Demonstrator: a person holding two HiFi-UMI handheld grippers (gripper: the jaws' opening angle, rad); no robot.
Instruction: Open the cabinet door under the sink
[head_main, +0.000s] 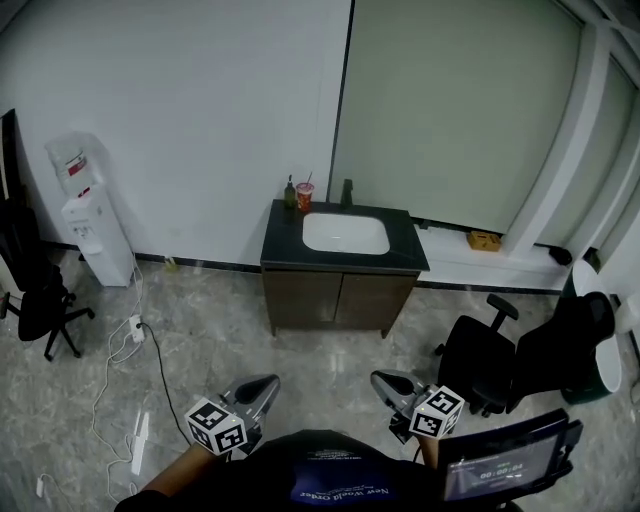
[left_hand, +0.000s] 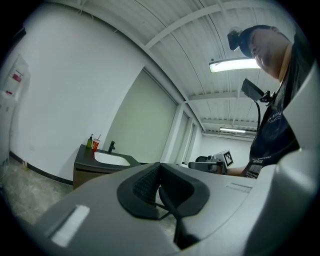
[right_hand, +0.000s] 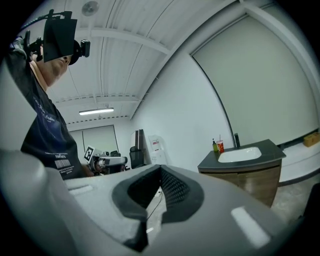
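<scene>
Brown cabinet doors (head_main: 338, 301) under the sink (head_main: 345, 233) stand shut at twelve o'clock, handles indiscernible. Left gripper (head_main: 268, 382) and right gripper (head_main: 380, 379), near six, jaws together and empty, arms (head_main: 165, 482) cut off.

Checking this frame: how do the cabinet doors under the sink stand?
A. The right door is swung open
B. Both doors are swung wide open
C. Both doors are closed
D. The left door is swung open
C: in the head view the cabinet doors lie flush with the cabinet front below the sink, with no gap or swung panel, and the left gripper and right gripper are well short of them.
</scene>
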